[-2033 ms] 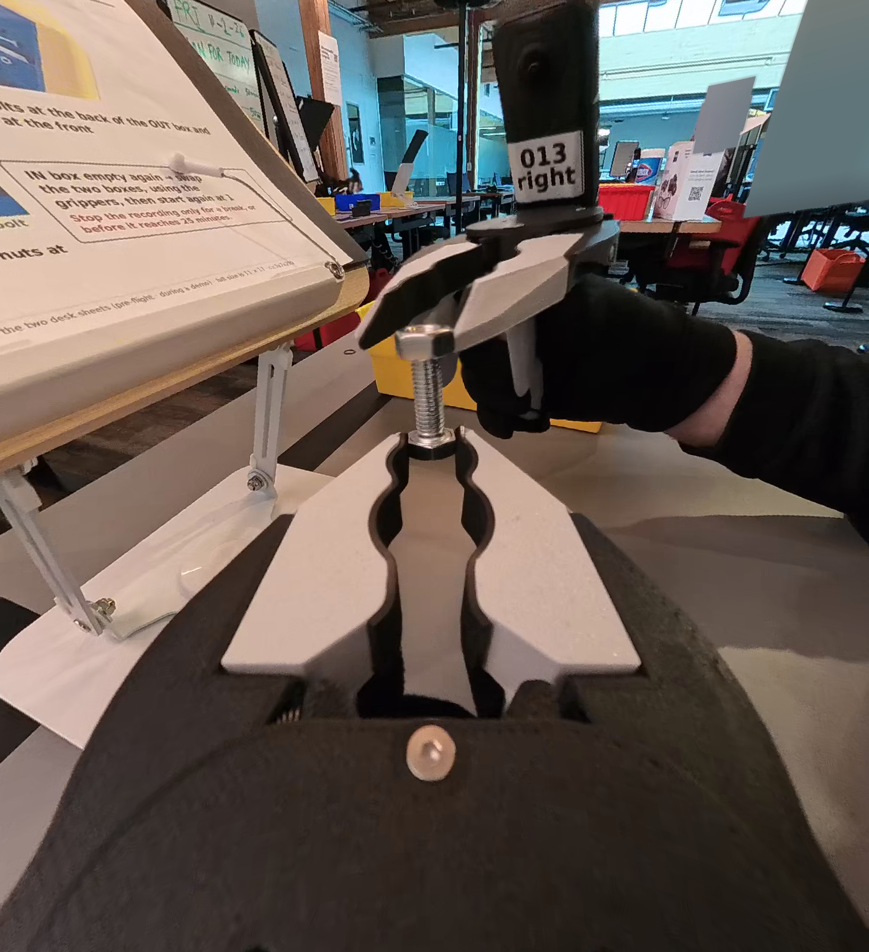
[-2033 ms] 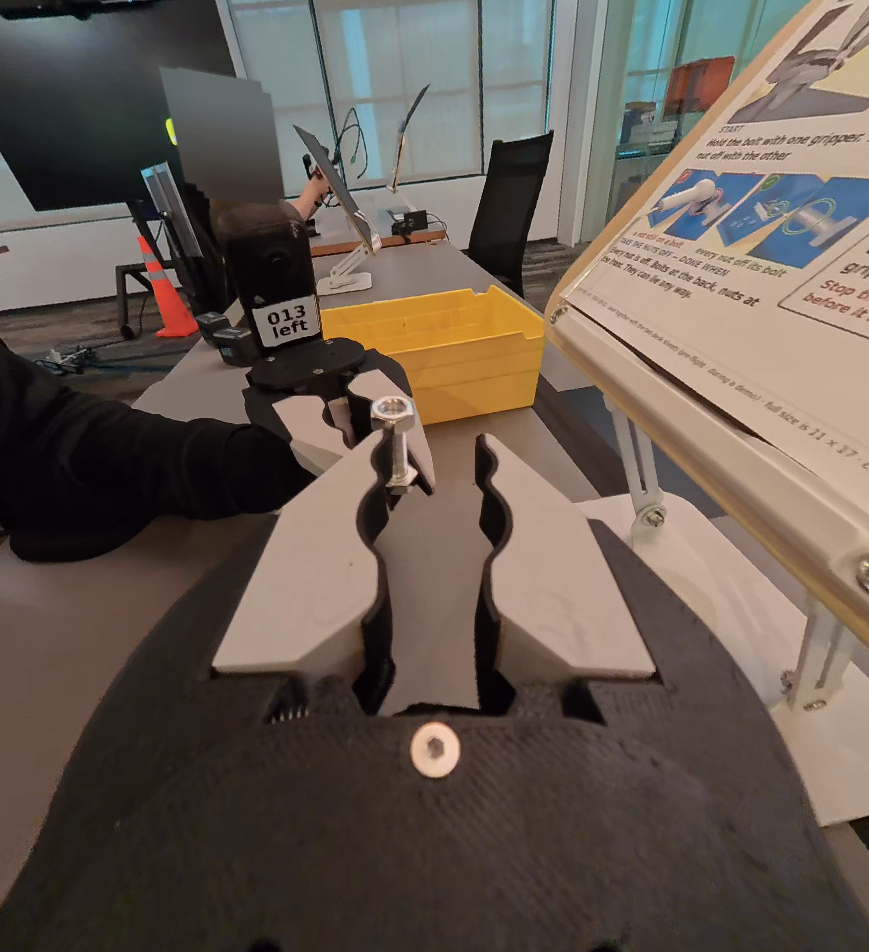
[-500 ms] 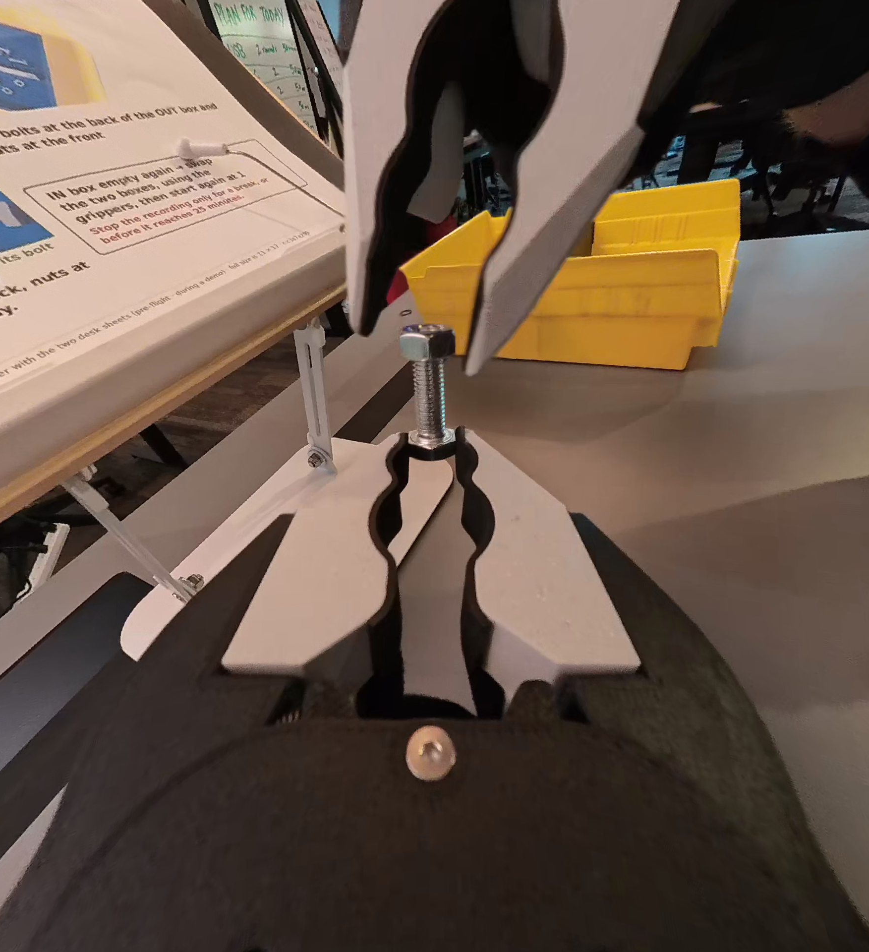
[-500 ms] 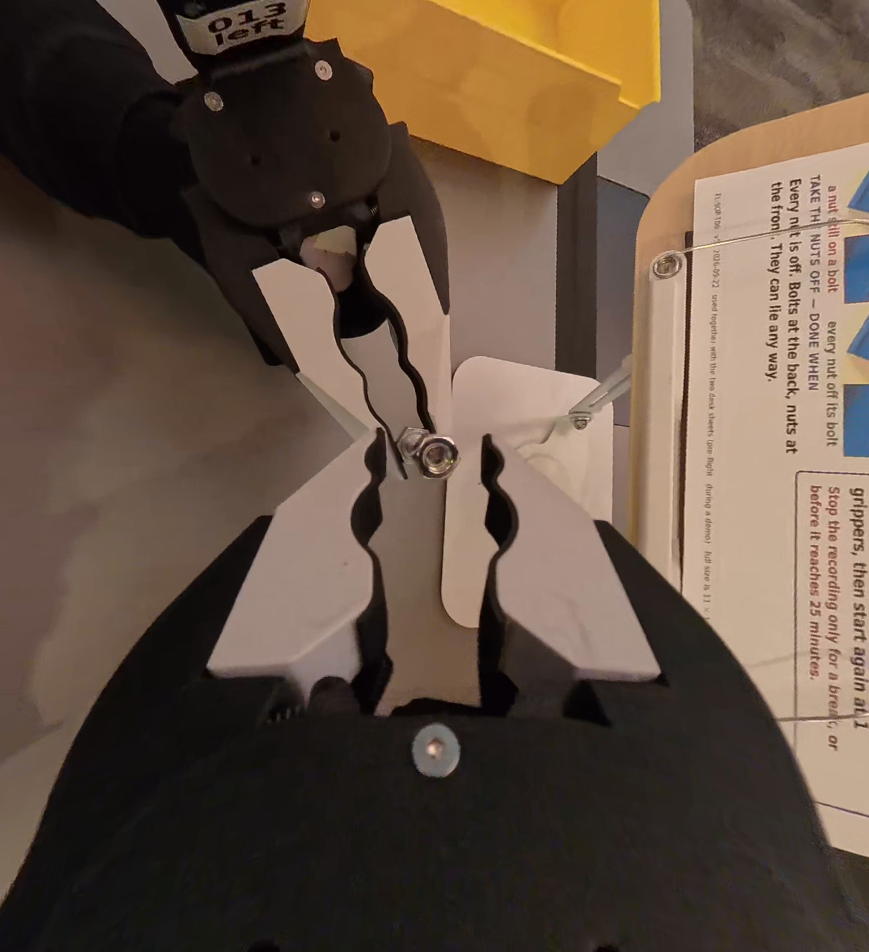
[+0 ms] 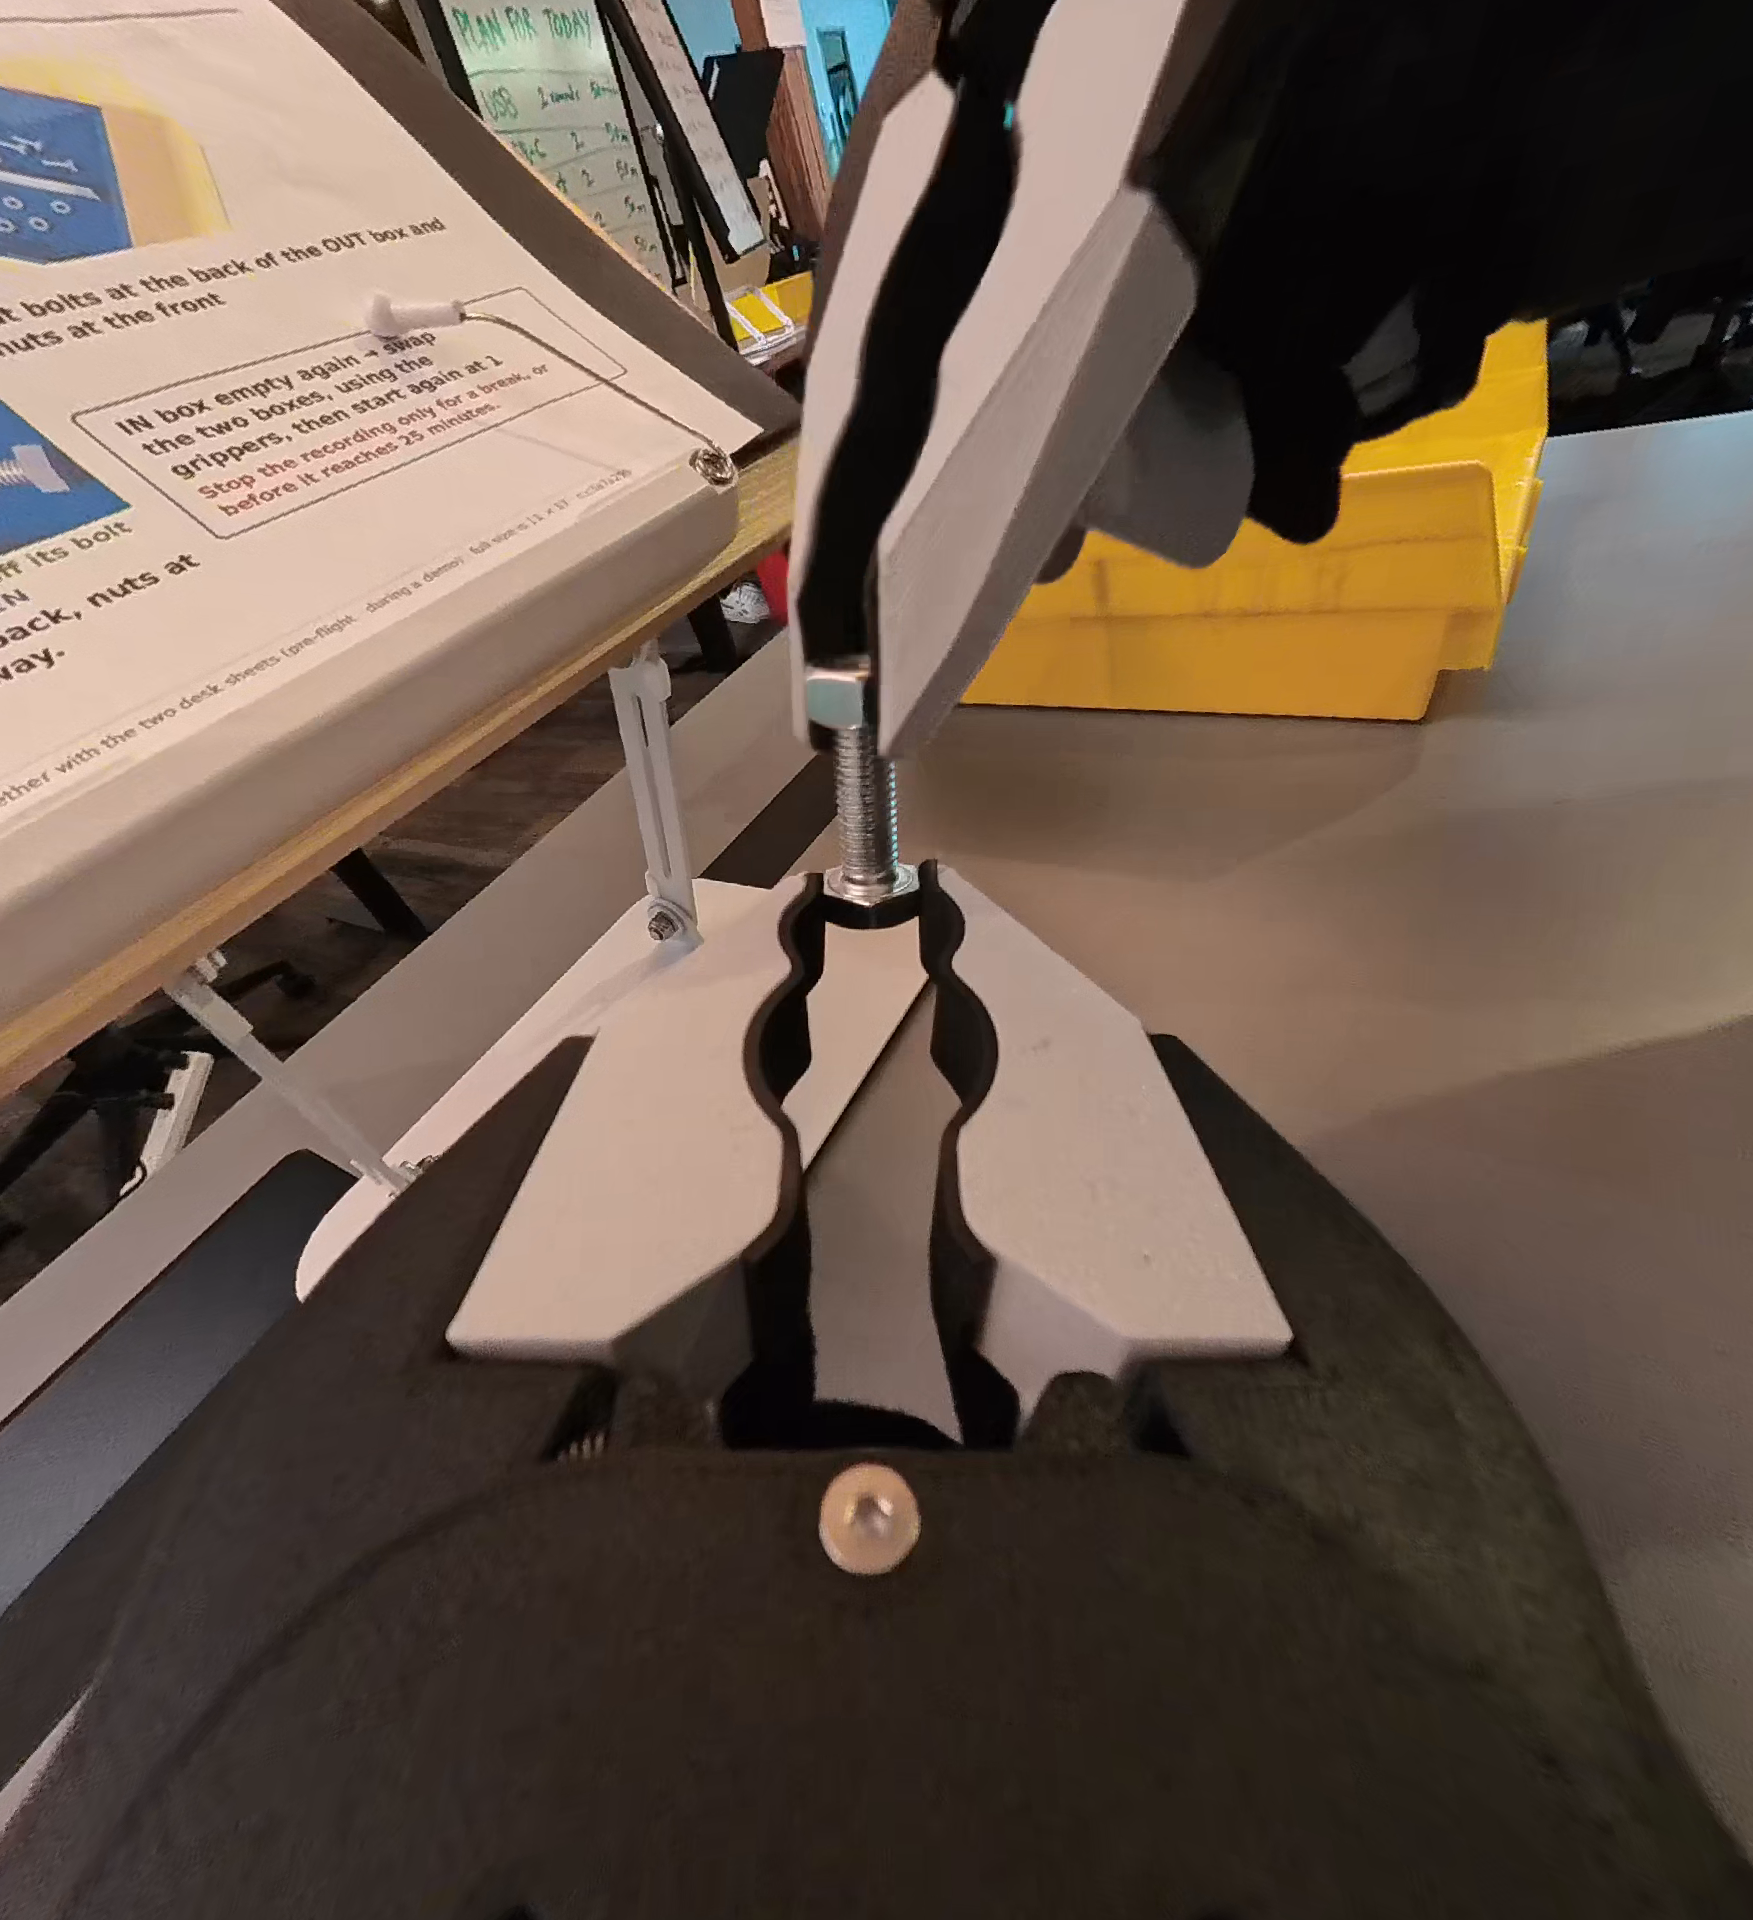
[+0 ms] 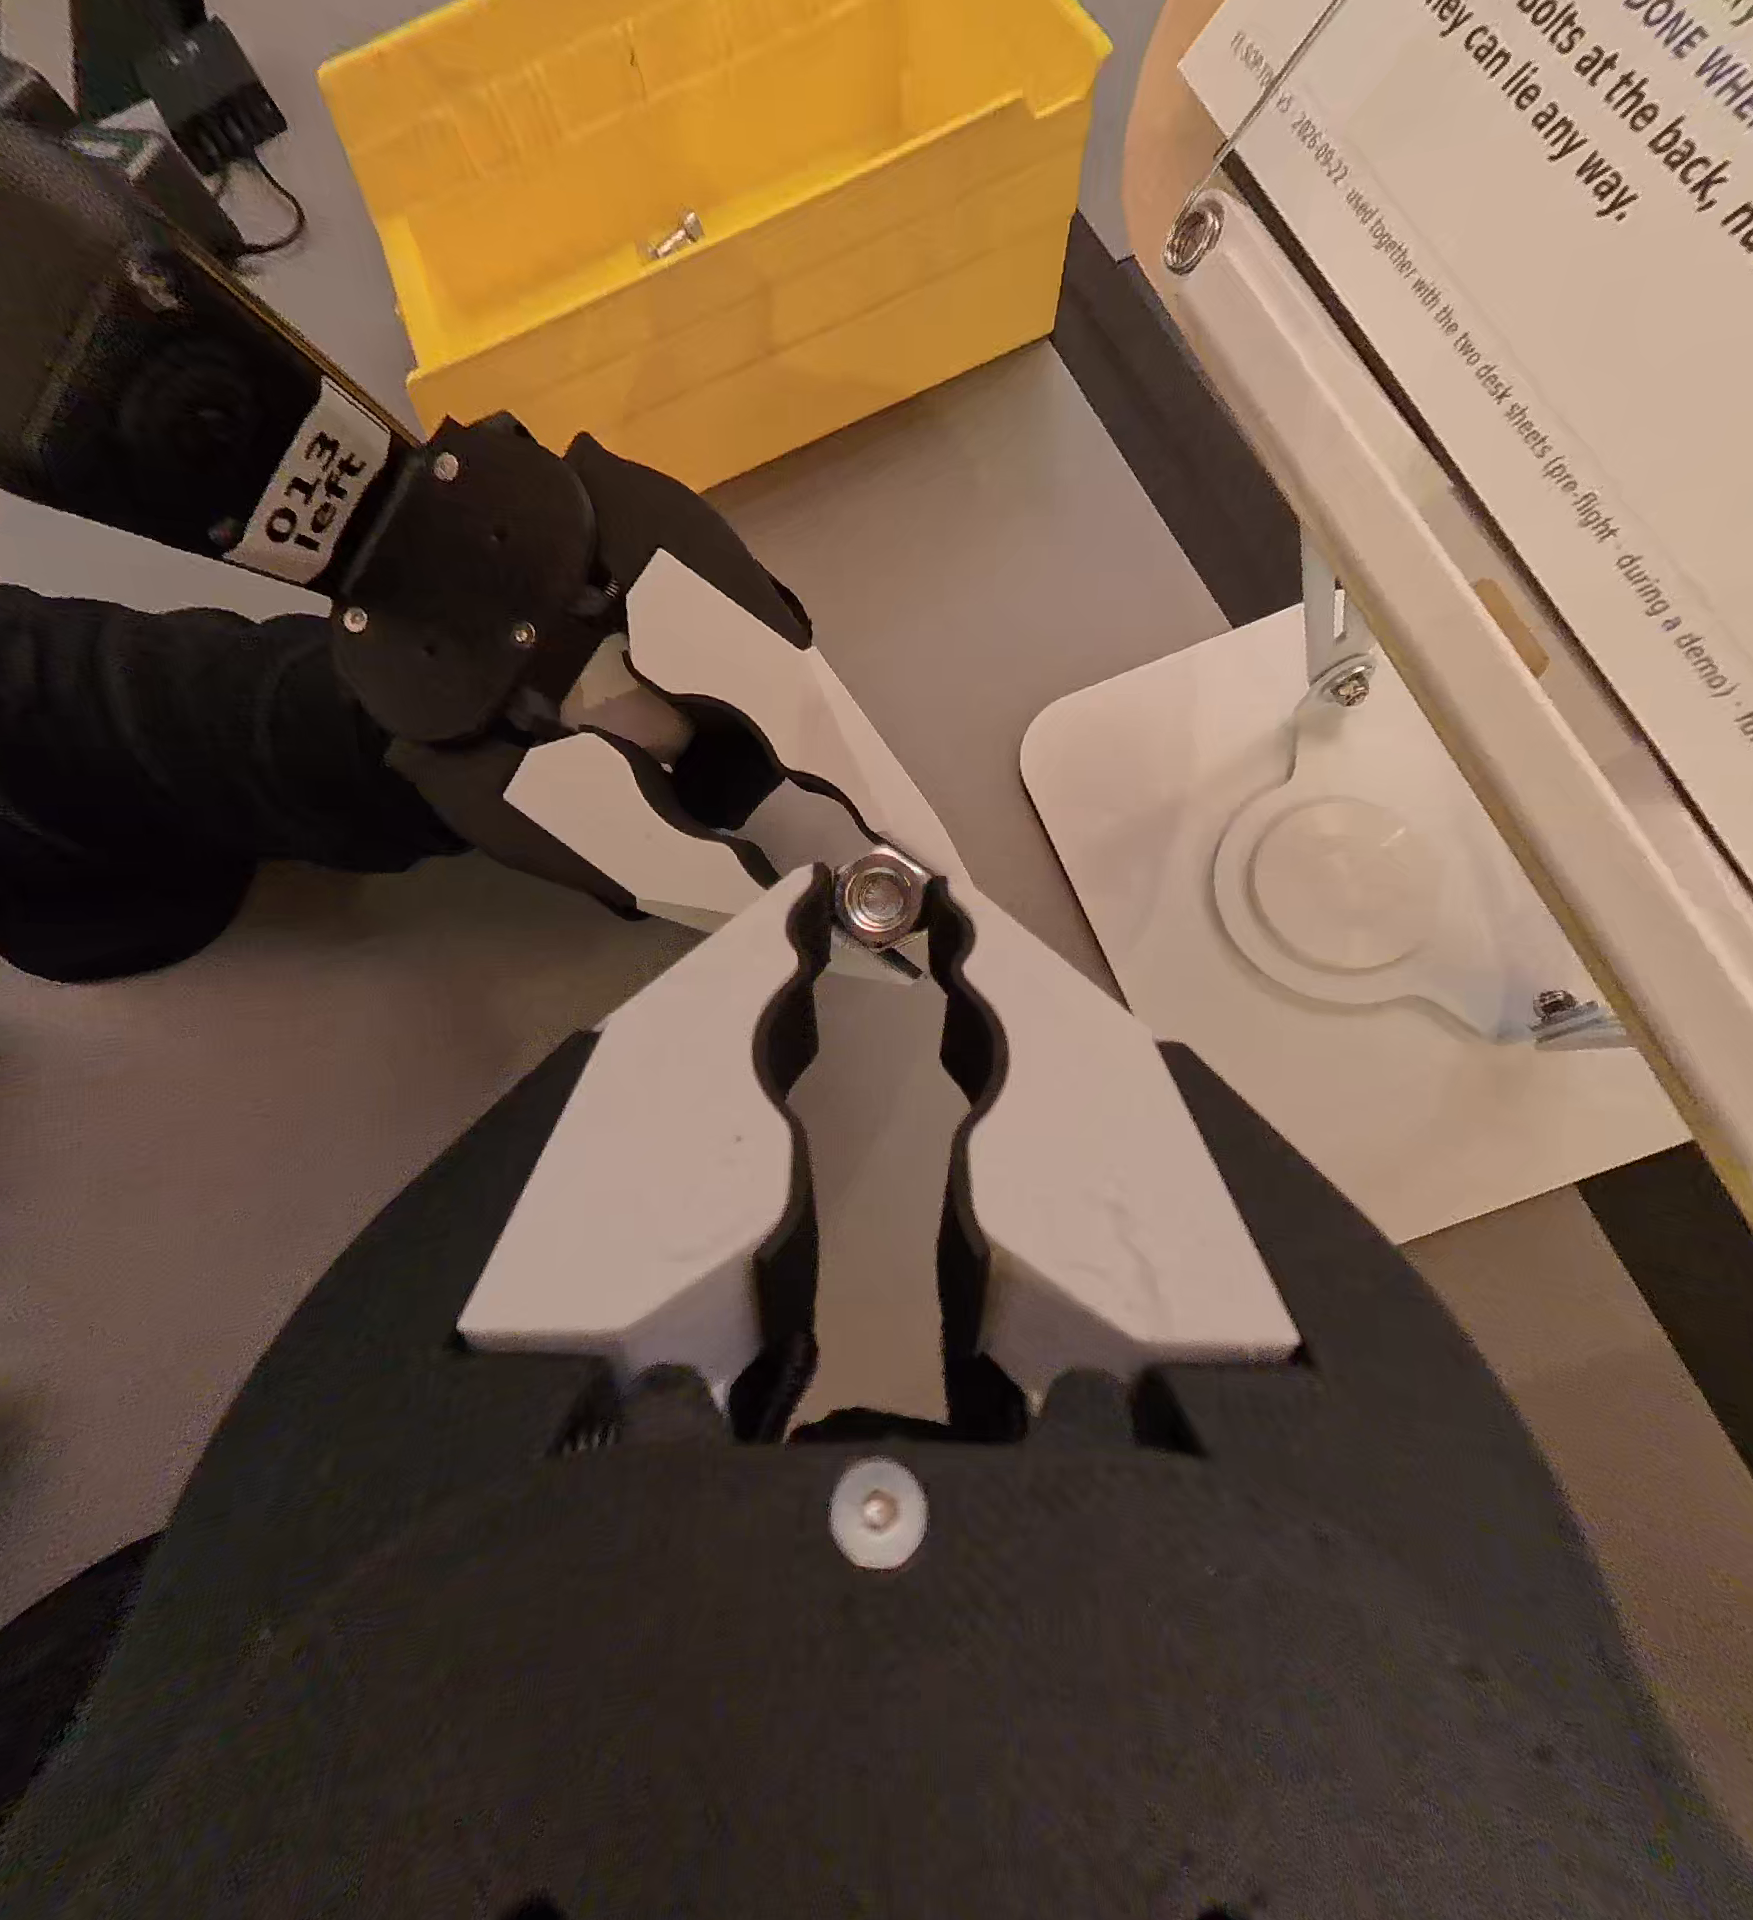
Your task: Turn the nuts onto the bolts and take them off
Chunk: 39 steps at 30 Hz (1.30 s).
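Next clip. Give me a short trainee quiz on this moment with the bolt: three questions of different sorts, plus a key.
1. True or false: the bolt lies on its side.
2. What is the right tool shut on? A) the nut at the bolt's upper end B) the bare thread halfway down C) nothing
3. Fill in: the bolt's lower end is gripped by the ___ tool.
Key: 1 false, it stands upright; 2 A; 3 left, the left tool is shut on it.
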{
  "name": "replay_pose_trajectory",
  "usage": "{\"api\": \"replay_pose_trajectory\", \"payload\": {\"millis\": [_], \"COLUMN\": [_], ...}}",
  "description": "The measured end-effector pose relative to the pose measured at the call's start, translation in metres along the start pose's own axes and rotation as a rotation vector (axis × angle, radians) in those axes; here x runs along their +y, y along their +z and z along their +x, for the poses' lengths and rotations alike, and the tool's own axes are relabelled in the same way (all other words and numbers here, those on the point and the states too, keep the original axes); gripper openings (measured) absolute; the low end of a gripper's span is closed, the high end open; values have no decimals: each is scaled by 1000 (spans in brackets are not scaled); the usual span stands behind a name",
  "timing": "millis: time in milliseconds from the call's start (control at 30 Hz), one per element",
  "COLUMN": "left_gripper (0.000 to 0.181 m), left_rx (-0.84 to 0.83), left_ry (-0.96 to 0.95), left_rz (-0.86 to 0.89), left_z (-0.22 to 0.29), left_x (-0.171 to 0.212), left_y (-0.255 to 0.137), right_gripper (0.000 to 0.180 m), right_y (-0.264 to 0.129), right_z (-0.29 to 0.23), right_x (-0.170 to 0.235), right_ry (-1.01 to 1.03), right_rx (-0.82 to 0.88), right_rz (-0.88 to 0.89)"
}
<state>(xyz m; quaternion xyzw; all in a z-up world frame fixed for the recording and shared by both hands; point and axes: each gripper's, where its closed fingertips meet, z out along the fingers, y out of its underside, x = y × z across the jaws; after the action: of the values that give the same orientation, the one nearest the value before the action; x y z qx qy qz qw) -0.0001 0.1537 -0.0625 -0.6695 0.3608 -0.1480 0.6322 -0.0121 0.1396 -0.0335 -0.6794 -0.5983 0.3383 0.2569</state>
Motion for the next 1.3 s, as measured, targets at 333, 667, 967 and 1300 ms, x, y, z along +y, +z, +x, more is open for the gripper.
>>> {"api": "replay_pose_trajectory", "payload": {"millis": [333, 667, 967, 1300], "left_gripper": [16, 16, 16, 16], "left_rx": [30, 41, 18, 18], "left_ry": [-3, -15, -14, -14], "left_rz": [-4, 2, -2, -3], "left_z": [3, 4, 0, 1], "left_x": [2, 1, 2, 2], "left_y": [0, 1, 1, 1], "right_gripper": [15, 30, 37, 16], "right_y": [0, 1, -5, -1], "right_z": [1, 5, 2, 1], "right_x": [7, 7, 3, 3], "right_ry": [-438, -744, -105, -109], "right_rx": [28, 134, 66, 55], "right_rz": [-187, -347, -113, -89]}}
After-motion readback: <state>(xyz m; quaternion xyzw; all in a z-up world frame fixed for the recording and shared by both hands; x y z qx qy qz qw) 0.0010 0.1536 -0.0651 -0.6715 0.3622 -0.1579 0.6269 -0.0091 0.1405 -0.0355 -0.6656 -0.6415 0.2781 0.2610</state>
